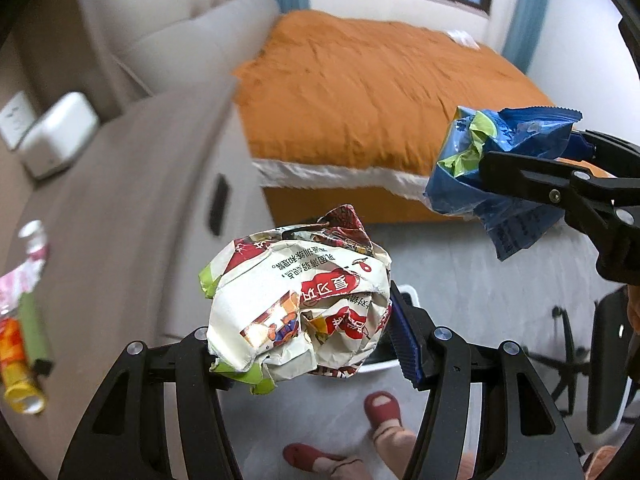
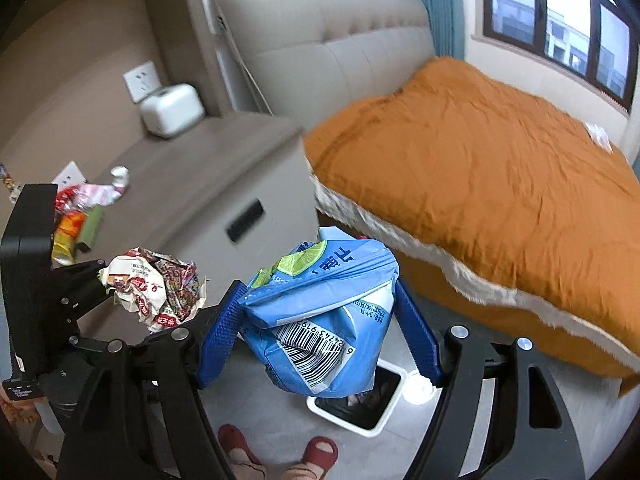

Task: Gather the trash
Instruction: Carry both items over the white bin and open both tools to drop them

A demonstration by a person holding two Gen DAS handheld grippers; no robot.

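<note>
My left gripper is shut on a crumpled white and red paper wrapper, held in the air beside the nightstand; it also shows in the right wrist view. My right gripper is shut on a crumpled blue snack bag above a white trash bin with a dark inside on the floor. The blue bag also shows in the left wrist view, to the right of and higher than the paper wrapper.
A brown nightstand carries more wrappers and a small bottle and a white box. A bed with an orange cover stands to the right. The person's red slippers are on the grey floor below.
</note>
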